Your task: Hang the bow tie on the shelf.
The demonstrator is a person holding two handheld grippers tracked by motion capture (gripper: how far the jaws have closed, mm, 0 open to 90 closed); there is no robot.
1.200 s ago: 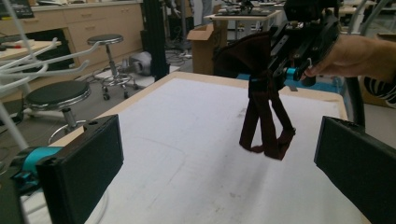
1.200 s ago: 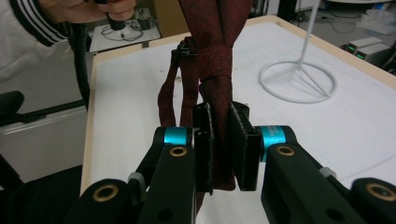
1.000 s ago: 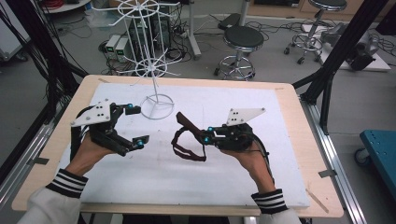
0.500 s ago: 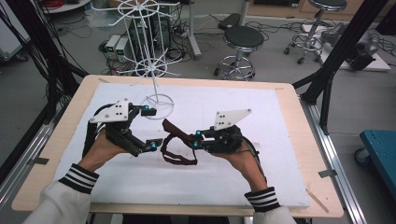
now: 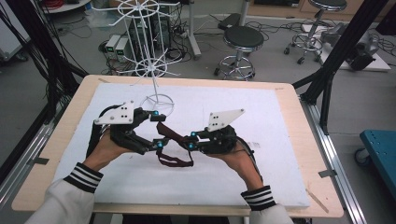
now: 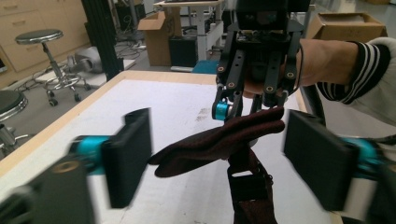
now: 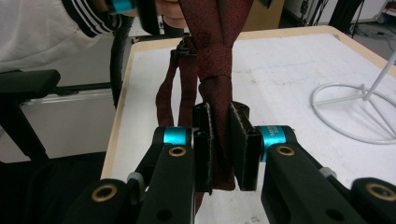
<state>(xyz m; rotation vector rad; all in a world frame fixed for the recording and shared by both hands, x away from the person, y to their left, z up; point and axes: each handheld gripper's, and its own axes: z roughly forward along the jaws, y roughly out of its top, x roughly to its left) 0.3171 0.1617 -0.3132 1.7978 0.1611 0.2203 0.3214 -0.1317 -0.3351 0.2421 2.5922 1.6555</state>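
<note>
Pinching the dark red tie (image 7: 215, 100), the right gripper (image 7: 219, 149) has its two pads closed on the folded fabric just below the knot; cloth fills the gap between the jaws. From there the tie runs away toward the left hand, with its thin neck strap and buckle (image 7: 183, 51) hanging loose beside it.

Left gripper (image 6: 217, 161): jaws wide apart, one pad on each side of the free end of the tie (image 6: 219, 142), neither touching it as far as the left gripper view shows. Blur on both pads.

High view: both grippers meet over the white mat (image 5: 280, 140) near the table's front half, left gripper (image 5: 156, 130) and right gripper (image 5: 189, 140) close together, tie (image 5: 170, 140) strung between them and its strap loop drooping onto the mat. White wire rack (image 5: 152, 70) stands just behind the left gripper.

Risks, as judged: the free end is limp and could sag out from between the open pads before they close, giving an empty pinch. A pull with only one side held could slide the silky cloth through the right pads. The dangling strap could snag on a jaw or on the rack's base ring (image 7: 350, 112).
</note>
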